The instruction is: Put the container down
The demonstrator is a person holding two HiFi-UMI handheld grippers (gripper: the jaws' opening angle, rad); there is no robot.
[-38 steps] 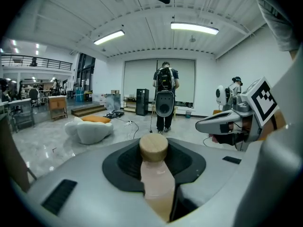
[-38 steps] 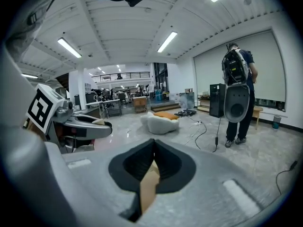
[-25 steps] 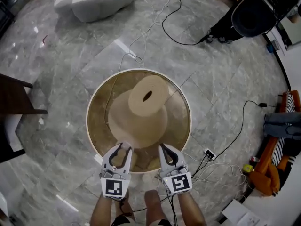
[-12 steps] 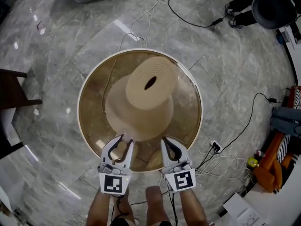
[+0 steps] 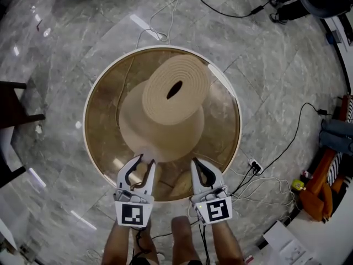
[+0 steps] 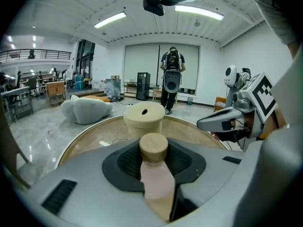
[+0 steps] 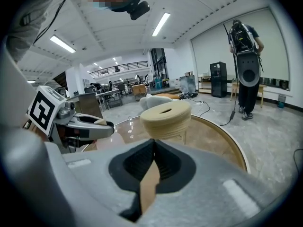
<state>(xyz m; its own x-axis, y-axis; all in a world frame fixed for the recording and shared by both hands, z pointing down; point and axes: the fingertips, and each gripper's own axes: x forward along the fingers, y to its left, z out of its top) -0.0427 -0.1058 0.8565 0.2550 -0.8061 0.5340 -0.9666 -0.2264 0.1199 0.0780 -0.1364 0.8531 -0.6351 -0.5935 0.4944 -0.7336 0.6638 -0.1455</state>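
Left claw is clamped on the container, a pale pink bottle with a round wooden cap. The pads grip the bottle's body, and the cap stands clear just past the jaw tips. From the head view, that claw sits over the near edge of the round glass table. Whether the bottle's bottom meets the glass, you can't tell from here.

Right claw is alongside, near its partner but not touching it, and also over the near rim. Its jaws are pressed together with nothing between them, and the right gripper view confirms it. Both claws point the same way, toward the middle of the table.

Under the glass there's the table's beige ribbed base, wide at the bottom, with a dark slot in its flat top. All around is grey marble floor, with cables trailing across it beyond the table. Further back, in the left gripper view, there's a grey cushion on the floor and a person standing well away.
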